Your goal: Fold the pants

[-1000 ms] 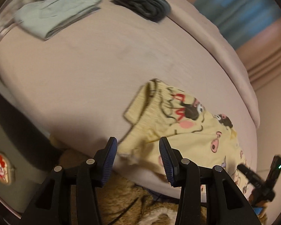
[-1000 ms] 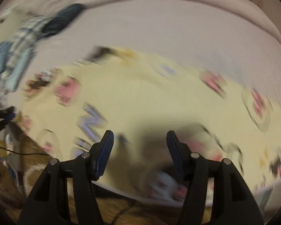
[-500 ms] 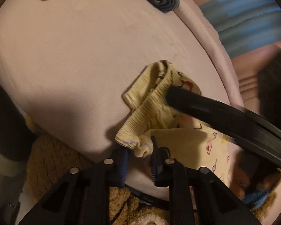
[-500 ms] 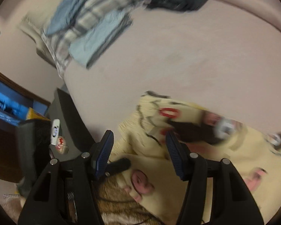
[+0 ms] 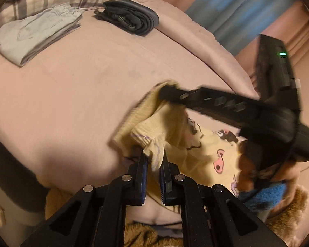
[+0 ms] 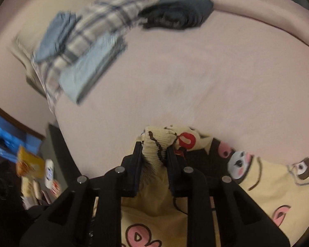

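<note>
1. The left gripper (image 5: 153,163) pinches a corner of the waistband of the yellow cartoon-print pants (image 5: 197,156) at the near edge of the pink bed (image 5: 72,94).
2. The right gripper (image 6: 154,158) clamps another bunch, likely the same waistband.

Left gripper (image 5: 154,165) matte black, angular struts, blue ribbed pads, four silver screw heads in a row, right gripper (image 6: 154,157) same black build (green light on its body at two o'clock), blue knitted sleeve (image 5: 265,193) at four o'clock
</note>
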`<state>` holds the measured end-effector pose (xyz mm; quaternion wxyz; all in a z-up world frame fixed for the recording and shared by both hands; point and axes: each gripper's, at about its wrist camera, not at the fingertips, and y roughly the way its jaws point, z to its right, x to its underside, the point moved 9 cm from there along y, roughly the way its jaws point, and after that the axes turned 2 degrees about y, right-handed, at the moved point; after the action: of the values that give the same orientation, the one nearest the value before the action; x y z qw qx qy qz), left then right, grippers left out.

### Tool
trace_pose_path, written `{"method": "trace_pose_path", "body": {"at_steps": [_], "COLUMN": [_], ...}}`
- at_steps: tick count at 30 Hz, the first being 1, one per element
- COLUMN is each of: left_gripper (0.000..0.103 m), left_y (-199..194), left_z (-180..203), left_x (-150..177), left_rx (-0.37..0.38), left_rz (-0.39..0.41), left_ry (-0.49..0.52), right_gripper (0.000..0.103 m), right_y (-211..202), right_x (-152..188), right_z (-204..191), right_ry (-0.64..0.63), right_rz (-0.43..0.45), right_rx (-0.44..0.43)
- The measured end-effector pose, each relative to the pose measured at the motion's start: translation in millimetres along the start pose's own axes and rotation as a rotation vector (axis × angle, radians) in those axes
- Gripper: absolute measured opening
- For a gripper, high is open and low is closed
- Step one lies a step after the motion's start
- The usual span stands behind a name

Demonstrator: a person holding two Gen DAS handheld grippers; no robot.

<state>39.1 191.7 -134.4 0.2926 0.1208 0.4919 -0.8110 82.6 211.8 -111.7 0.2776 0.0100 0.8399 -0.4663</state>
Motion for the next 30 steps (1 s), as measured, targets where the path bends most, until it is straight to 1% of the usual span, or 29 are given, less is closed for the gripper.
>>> {"method": "trace_pose_path", "body": {"at_steps": [2,4,5,6,7,9,10,11,12,13,14,15,16,18,21,23,24,25,27,28,30], "left_gripper": [0.010,0.010,0.010,0.010,0.010,0.010,0.012,0.013,0.014,0.016,0.018,0.024,0.030,0.036,0.039,0.040,0.041,0.043,0.048,0.048,0.048], "left_y": [11.5,28.8,39.6,44.2,46.8,43.5,42.8,41.5,39.7,37.0,33.7,30.1,24.6,10.8,-7.4,-16.6,-20.8,-16.5,-11.0,-4.6,21.2], "left_z": [-10.2,-22.8,-29.9,-33.6,-34.2,-30.0,-29.7,-29.9,-31.2,-32.6,-34.0,-35.1,-36.6,-39.1,-38.1,-35.1,-31.5,-28.0,-8.3,1.2,22.7], "left_x": [-5.1,-2.5,1.2,5.6,7.3,7.6,8.5,9.6,11.1,12.9,13.9,14.0,14.2,12.4,3.1,-12.7,-21.5,-32.1,-46.6,-50.6,-60.2], "left_rx": [-0.019,-0.014,-0.014,-0.017,-0.010,-0.009,-0.016,-0.014,-0.004,0.004,0.012,0.018,0.018,-0.003,-0.043,-0.090,-0.106,-0.108,-0.071,-0.058,-0.046], "left_rz": [-0.005,-0.047,-0.087,-0.105,-0.105,-0.082,-0.084,-0.085,-0.091,-0.096,-0.101,-0.106,-0.107,-0.094,-0.056,-0.014,0.011,0.027,0.051,0.045,0.021], "left_ry": [-0.017,-0.069,-0.105,-0.118,-0.126,-0.093,-0.081,-0.079,-0.087,-0.097,-0.110,-0.125,-0.137,-0.144,-0.121,-0.092,-0.069,-0.052,-0.002,0.022,0.072], "right_gripper": [0.022,0.023,0.023,0.025,0.027,0.028,0.032,0.035,0.042,0.050,0.053,0.057,0.057,0.060,0.062,0.062,0.062,0.062,0.062,0.062,0.064], "right_y": [-0.8,12.6,22.4,37.5,53.8,72.0,76.7,77.1,75.2,71.4,67.7,61.8,49.5,29.0,-10.7,-38.5,-48.5,-61.3,-75.3,-84.3,-92.8], "right_x": [-12.8,-19.4,-18.8,-15.7,-11.7,-6.1,-4.8,-5.9,-7.3,-8.1,-8.3,-8.6,-10.6,-12.2,-9.2,0.2,6.4,16.7,34.4,48.8,71.9], "right_z": [-0.5,1.3,2.9,4.9,8.6,21.6,24.1,23.9,21.7,17.6,15.7,14.0,13.1,12.4,27.7,49.8,63.1,83.4,115.2,138.4,166.0], "right_ry": [0.005,0.013,0.020,0.025,0.031,0.052,0.062,0.069,0.072,0.071,0.067,0.056,0.035,0.007,-0.001,0.003,0.012,0.033,0.078,0.120,0.171], "right_rz": [0.022,0.012,-0.010,-0.054,-0.101,-0.138,-0.142,-0.130,-0.122,-0.127,-0.129,-0.127,-0.106,-0.067,-0.012,0.028,0.038,0.049,0.046,0.046,0.026], "right_rx": [-0.003,0.000,-0.005,-0.008,0.008,0.044,0.033,0.010,-0.013,-0.037,-0.043,-0.041,-0.029,-0.023,-0.001,0.038,0.069,0.119,0.185,0.236,0.283]}}
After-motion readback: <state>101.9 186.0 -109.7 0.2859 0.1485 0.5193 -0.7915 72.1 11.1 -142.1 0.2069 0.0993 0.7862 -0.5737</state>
